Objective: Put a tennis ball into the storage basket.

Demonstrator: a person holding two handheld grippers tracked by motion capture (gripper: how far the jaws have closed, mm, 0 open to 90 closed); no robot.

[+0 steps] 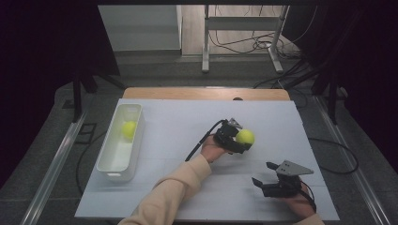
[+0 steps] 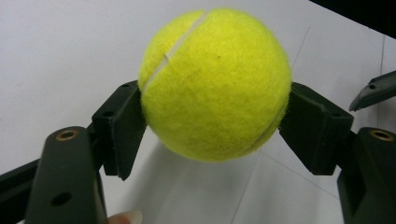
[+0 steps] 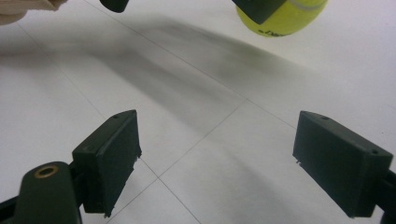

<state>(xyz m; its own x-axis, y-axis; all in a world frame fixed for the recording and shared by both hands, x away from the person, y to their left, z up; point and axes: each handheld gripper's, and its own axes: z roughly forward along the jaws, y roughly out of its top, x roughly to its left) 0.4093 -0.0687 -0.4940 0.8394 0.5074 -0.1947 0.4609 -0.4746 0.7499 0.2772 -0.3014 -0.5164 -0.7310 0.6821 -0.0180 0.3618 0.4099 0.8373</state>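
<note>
Two balls: one lies in the white bin [image 1: 110, 157]; left gripper [image 1: 238, 138] clamps the tennis ball [image 1: 245, 136] by its sides, likely bin-bound; right gripper [image 1: 264, 175] rests released on the worktop [image 1: 187, 117].

**Left gripper clamped, right gripper open**

The left gripper [image 1: 238, 140] is out over the middle of the table, carried on a forearm in a cream sleeve [image 1: 173, 190] that reaches diagonally up from the bottom edge. Its hand [image 1: 212, 149] grasps the body from behind, and the cable loops off toward the left. In the left gripper view both pads [image 2: 125, 126] press on opposite sides of the ball [image 2: 215, 84], which hangs clear of the table.

The right gripper [image 1: 265, 177] sits low near the bottom right, its hand [image 1: 298, 199] behind it and the grey plate on top. Its jaws point left and stand wide apart, with nothing between the pads [image 3: 112, 158].
</note>
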